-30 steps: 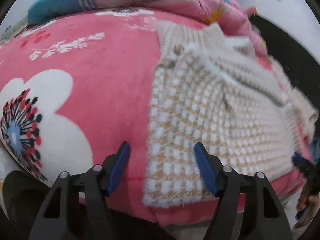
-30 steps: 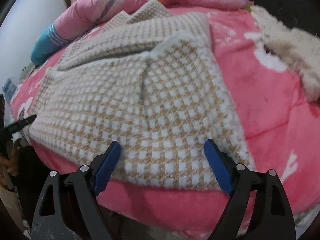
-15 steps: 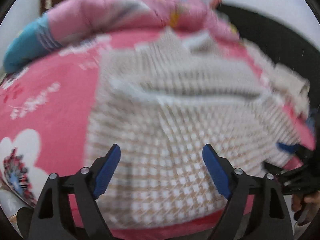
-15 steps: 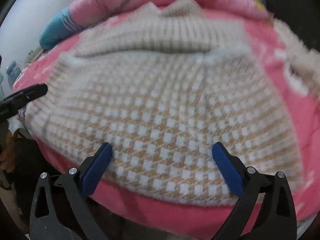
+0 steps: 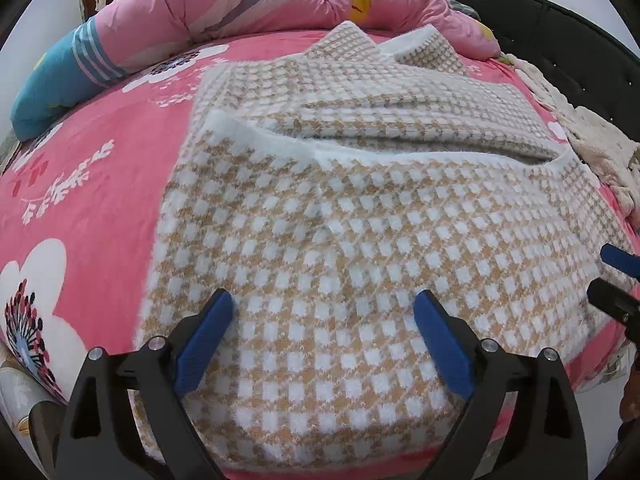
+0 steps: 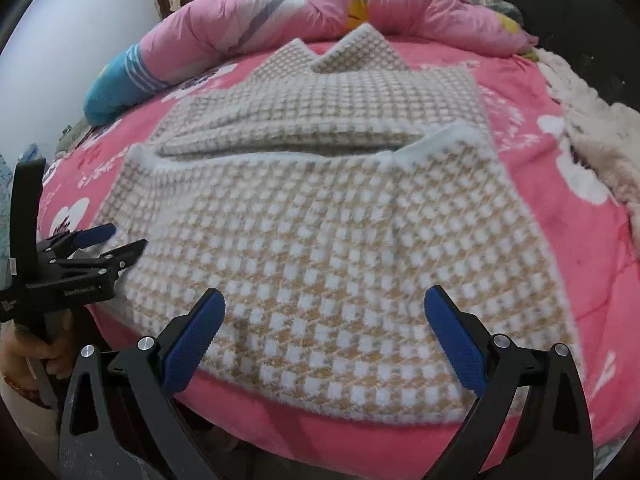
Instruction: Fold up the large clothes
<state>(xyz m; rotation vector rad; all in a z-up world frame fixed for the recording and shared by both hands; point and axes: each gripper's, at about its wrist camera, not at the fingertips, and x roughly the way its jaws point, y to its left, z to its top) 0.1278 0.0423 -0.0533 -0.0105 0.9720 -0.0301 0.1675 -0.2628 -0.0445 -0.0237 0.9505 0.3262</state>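
Note:
A beige-and-white checked knit sweater (image 5: 360, 216) lies flat on the pink bed, its near part folded over, with a white folded edge across the middle. It also shows in the right wrist view (image 6: 328, 220). My left gripper (image 5: 324, 340) is open and empty, hovering over the sweater's near left part. My right gripper (image 6: 324, 336) is open and empty over the near hem. The left gripper shows in the right wrist view (image 6: 116, 242) at the sweater's left edge. The right gripper's fingers (image 5: 620, 260) show at the right edge of the left wrist view.
A pink flowered blanket (image 5: 92, 168) covers the bed. A rolled pink and blue quilt (image 5: 224, 12) lies along the far side. A cream fluffy cloth (image 5: 592, 148) lies at the right by the black headboard (image 5: 560, 32). The bed's near edge is just below the grippers.
Both grippers have swung toward the sweater's middle and now face it squarely. The sweater has not visibly moved. Both grippers stay open.

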